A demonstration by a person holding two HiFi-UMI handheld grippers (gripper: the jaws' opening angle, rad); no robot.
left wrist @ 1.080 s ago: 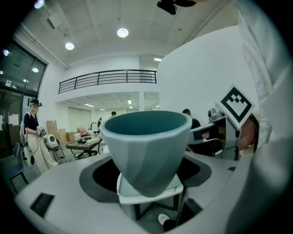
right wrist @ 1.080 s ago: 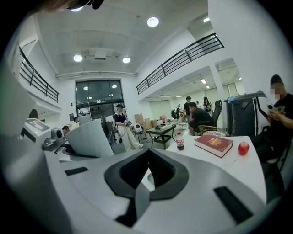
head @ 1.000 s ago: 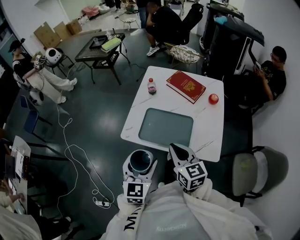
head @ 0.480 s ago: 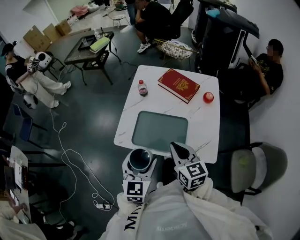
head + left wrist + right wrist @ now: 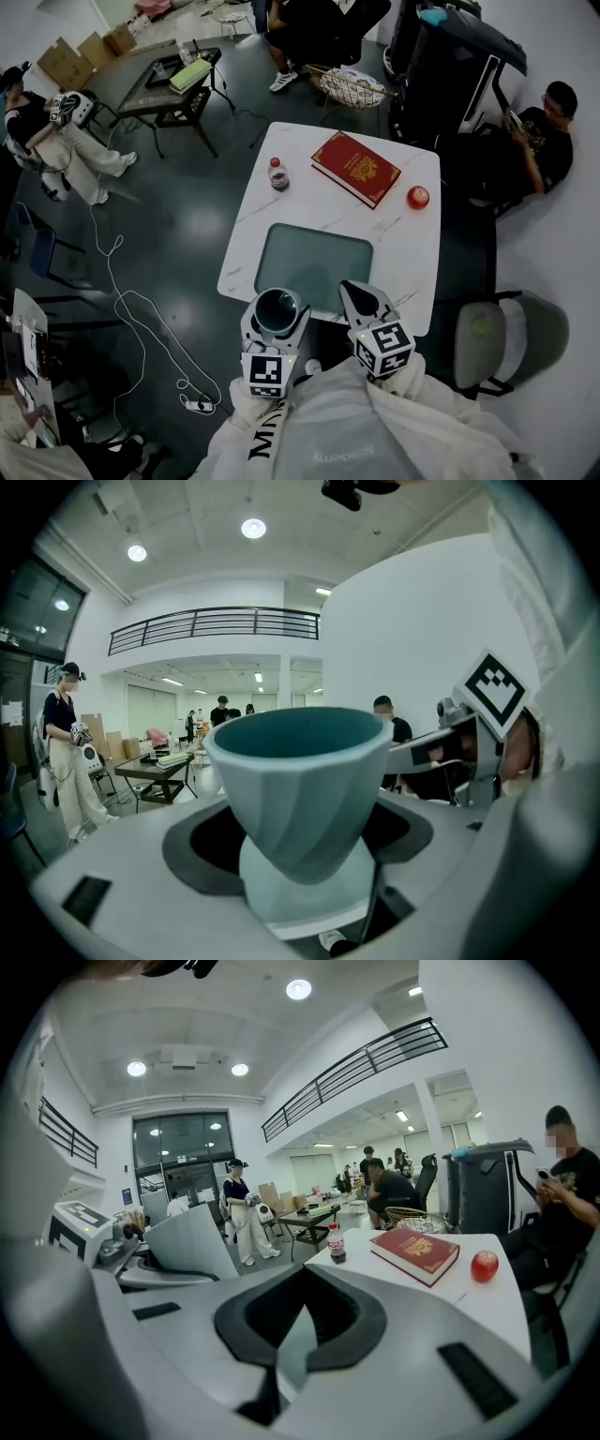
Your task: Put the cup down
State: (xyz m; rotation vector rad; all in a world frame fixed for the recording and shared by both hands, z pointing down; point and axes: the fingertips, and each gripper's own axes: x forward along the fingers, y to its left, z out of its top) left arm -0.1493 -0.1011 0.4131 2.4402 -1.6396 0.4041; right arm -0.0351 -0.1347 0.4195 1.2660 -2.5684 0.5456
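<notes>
Left gripper (image 5: pixel 300 883): its 2 jaws clamp the narrow base of a pale blue-grey faceted cup (image 5: pixel 298 780) with a teal inside, which stands upright.
Cup place: in the air at the near-left edge of the white marble-look square table (image 5: pixel 412 253), resting on nothing.
Right gripper (image 5: pixel 286 1335): just right of the left one, jaws pressed together with nothing between them.
Table, near side: a grey-green inset panel (image 5: pixel 314 267).
Table, far side: small red-labelled bottle (image 5: pixel 277 174) at left, red hardback book (image 5: pixel 355 168) in the middle, red apple (image 5: pixel 418 197) at right.

White table (image 5: pixel 412 272): small bottle (image 5: pixel 277 174), red book (image 5: pixel 355 168), red apple (image 5: pixel 418 197), grey mat (image 5: pixel 313 267).
</notes>
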